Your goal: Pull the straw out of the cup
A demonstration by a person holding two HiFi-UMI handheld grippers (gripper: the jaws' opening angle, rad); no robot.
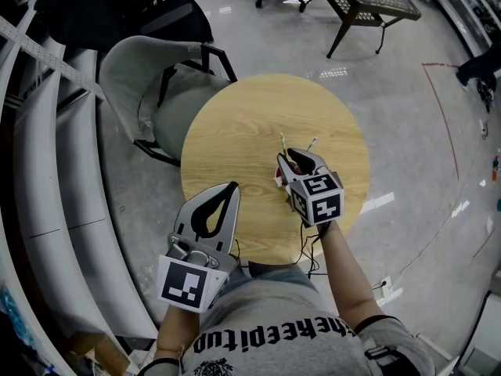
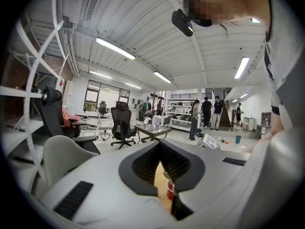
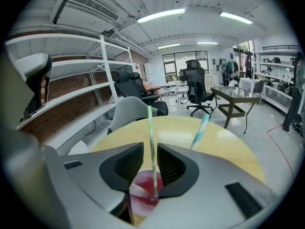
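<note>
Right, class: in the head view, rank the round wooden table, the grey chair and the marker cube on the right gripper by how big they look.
1. Wooden table
2. Grey chair
3. Marker cube, which looks smallest even though it is nearest the camera.

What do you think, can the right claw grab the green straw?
Probably yes. The green straw stands between the open jaws of the right claw, above the red cup, with nothing in the way. It only needs to close.
</note>
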